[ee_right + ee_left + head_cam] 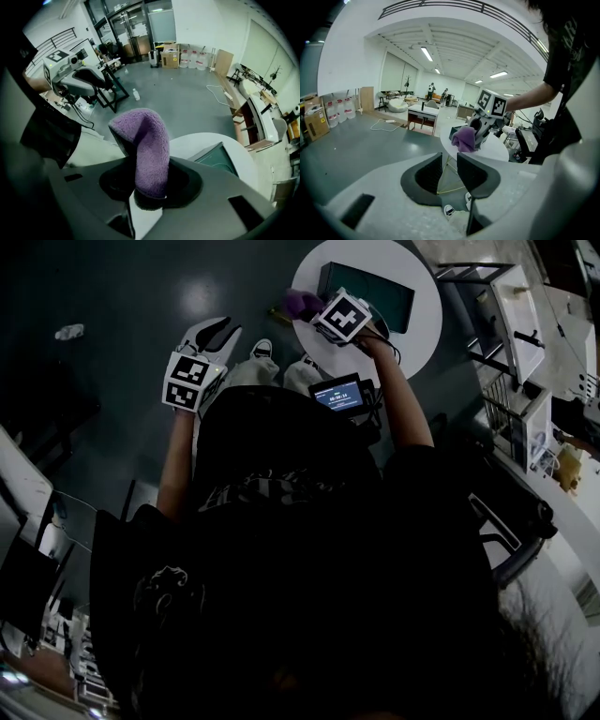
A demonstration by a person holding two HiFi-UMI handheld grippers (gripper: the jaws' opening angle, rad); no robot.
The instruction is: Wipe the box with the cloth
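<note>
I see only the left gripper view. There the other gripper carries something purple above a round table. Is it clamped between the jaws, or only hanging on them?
Observer: Clamped. In the right gripper view, the right gripper is shut on the purple cloth, which stands up and folds over.
Operator: Where does the box lie?
Observer: Head view: the dark green box lies flat on the white round table, just beyond that gripper.
</note>
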